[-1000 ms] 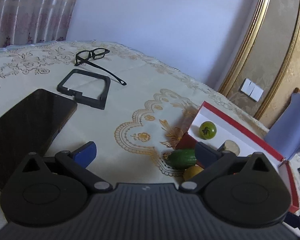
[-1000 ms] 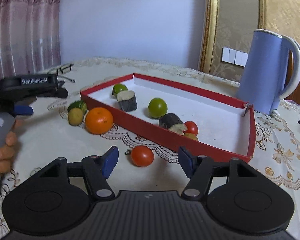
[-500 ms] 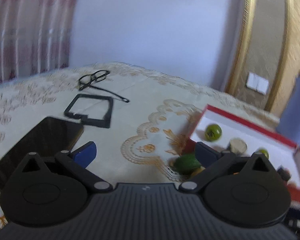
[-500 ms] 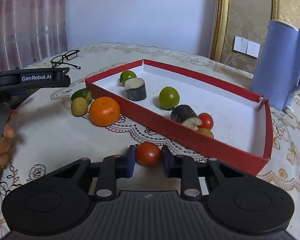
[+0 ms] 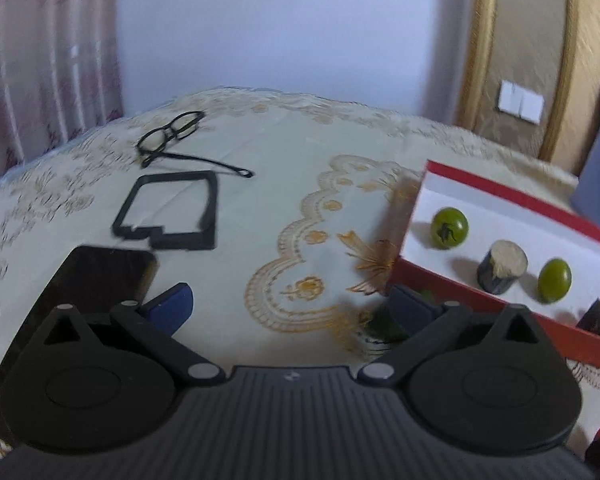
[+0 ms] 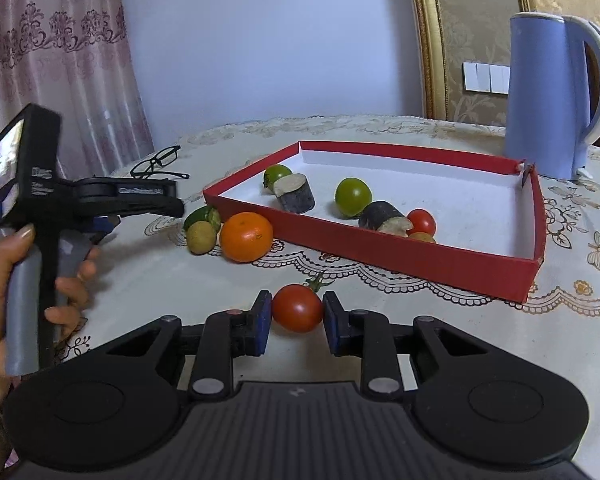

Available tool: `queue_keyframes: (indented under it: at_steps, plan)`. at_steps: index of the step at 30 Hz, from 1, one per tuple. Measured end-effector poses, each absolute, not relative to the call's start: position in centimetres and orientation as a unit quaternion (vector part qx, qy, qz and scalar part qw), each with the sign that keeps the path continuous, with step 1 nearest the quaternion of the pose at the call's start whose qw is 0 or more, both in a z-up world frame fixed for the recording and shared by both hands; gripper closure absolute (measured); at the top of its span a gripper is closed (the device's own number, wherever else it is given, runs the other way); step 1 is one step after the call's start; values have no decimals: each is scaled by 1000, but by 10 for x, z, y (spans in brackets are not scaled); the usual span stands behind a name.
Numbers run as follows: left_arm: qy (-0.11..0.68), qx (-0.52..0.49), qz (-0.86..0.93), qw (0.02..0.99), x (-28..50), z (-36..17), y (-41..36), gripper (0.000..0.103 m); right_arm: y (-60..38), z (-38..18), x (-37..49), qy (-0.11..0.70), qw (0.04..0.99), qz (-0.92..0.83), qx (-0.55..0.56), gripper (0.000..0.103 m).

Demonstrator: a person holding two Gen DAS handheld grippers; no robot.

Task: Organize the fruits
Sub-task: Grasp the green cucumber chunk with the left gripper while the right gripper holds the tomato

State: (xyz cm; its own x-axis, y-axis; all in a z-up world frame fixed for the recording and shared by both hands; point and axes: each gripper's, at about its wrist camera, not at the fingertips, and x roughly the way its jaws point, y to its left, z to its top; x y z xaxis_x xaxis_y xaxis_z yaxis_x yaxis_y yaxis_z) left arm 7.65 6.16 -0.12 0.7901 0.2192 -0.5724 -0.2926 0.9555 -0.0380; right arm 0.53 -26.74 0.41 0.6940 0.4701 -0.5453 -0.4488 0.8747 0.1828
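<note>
Partly done, by the look of it. Already inside the red box (image 6: 416, 258): two green round fruits (image 6: 353, 197), two dark cut cylinders with pale ends (image 6: 296, 196), a small red tomato (image 6: 421, 221) and something small and orange-brown just beside it. Still outside on the tabletop (image 6: 560, 340): an orange (image 6: 246, 237), a yellowish small fruit (image 6: 201, 237) and a green one (image 6: 202, 216), all three close together and near the box's left wall. Also outside: the red tomato (image 6: 297, 308), now clamped between the blue pads of the right gripper (image 6: 294, 318), near the box's front wall; lifted or resting on the cloth, cannot tell. Left gripper (image 5: 290, 306) spread wide with nothing between the fingers, hovering over the cloth near the box's corner. So about four pieces left to go in.

Tomato skin smooth and glossy, round, probably soft under pressure. Orange dimpled and matte. Box of thin cardboard, red outside, white inside, low walls, one far corner slightly split. Cloth cream with gold embroidered scallops, a little shiny. Off to the side: black glasses (image 5: 170, 134), a flat black frame (image 5: 168, 210), a dark glossy tablet (image 5: 88, 276), a blue plastic kettle (image 6: 548, 96).
</note>
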Motion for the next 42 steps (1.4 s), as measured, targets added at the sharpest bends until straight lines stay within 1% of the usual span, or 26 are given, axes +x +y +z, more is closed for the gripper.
queue_keyframes:
  at_steps: [6,8,12,17,18,19,21,23,26,28,29,30,31,32,39,42]
  plan:
    - [307,-41,141,940,85,5,54,0,-272,5,2,296,923,246,25,76]
    - [310,-52,133,940,84,7,56,0,-273,6,2,294,923,246,26,76]
    - [321,-107,93,936,81,9,64,0,-273,6,0,293,923,247,25,76]
    - [331,-97,83,935,88,8,55,1,-274,4,1,295,923,245,30,76]
    - [334,-94,79,934,90,7,53,5,-274,4,1,296,923,244,31,76]
    - [341,-91,72,933,93,5,51,11,-274,4,1,297,923,244,32,76]
    - [355,-90,59,929,98,3,48,19,-274,4,1,297,923,244,32,76]
    - [359,-87,57,928,101,1,46,19,-274,4,1,297,923,244,32,76]
    - [358,-85,52,929,102,1,46,31,-275,4,1,298,922,244,37,76]
    - [356,-86,47,930,102,2,47,45,-276,4,2,299,921,245,40,76]
    - [354,-89,38,930,102,3,47,48,-277,4,2,300,921,245,41,76]
    - [353,-91,32,931,101,4,47,58,-277,4,2,300,921,245,43,76]
    - [352,-96,20,931,100,5,48,69,-277,4,2,300,921,245,43,76]
    - [354,-104,8,929,100,5,48,70,-277,4,2,300,921,244,44,76]
    - [343,-133,-2,930,92,4,58,71,-280,3,4,302,920,243,52,76]
    - [329,-129,6,935,86,8,62,71,-281,3,4,301,921,241,53,76]
